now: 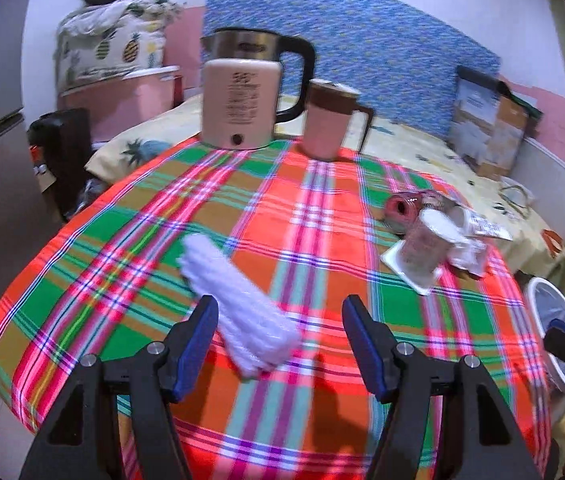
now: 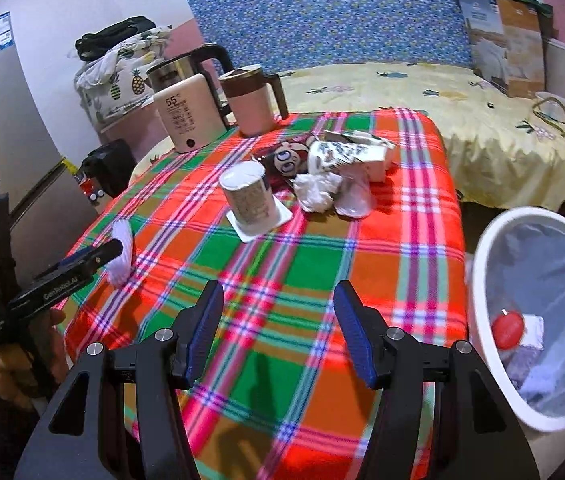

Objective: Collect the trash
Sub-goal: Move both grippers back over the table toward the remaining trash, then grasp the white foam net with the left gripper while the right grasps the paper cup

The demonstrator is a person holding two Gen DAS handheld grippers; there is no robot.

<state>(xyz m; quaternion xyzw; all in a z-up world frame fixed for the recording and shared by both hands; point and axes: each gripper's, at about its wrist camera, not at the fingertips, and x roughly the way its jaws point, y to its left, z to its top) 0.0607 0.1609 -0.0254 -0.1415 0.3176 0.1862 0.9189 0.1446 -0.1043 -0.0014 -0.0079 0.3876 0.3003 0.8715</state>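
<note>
On plaid cloth [image 1: 306, 240], ribbed white bundle [image 1: 238, 312].

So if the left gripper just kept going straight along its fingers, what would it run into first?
Most likely the white ridged bundle: it lies on the plaid tablecloth right ahead, its near end between the open fingers of the left gripper. Depth is hard to judge here; the height above the cloth is unclear.

White bin [image 2: 482, 264] with clear liner stands just beside the table's right edge; red round item [image 2: 507, 329] and white scrap inside. Relative to bin: upside-down paper cup [image 2: 247, 196] on white lid up-left, crumpled tissue [image 2: 316, 190], printed wrapper [image 2: 352, 151], cartoon packet [image 2: 286, 160] beyond it, white ribbed wrapper [image 1: 238, 312] far left.
</note>
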